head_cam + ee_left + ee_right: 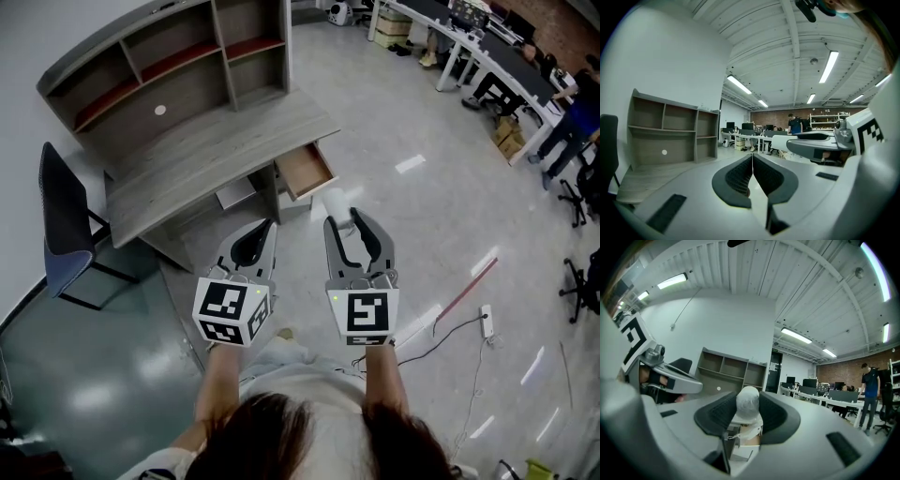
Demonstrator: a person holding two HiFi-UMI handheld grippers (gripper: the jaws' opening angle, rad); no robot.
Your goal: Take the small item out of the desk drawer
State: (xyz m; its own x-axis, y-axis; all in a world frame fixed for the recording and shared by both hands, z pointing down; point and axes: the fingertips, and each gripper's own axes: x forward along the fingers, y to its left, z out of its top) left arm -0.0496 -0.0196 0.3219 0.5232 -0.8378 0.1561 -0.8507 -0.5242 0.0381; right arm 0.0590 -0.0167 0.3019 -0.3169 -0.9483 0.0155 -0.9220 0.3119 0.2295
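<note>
The small item (748,403), a pale wrapped lump, is clenched in the right tongs (343,221), just outside the open drawer (305,169) of the bench (206,155). The left tongs (752,164) are pressed together on nothing, near the drawer. The removal looks essentially done. The next move probably calls for a steady grip while carrying the item away from the drawer.

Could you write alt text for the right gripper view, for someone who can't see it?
The right gripper holds a small white wrapped item between its jaws. Behind it stands a grey desk with shelves.
</note>
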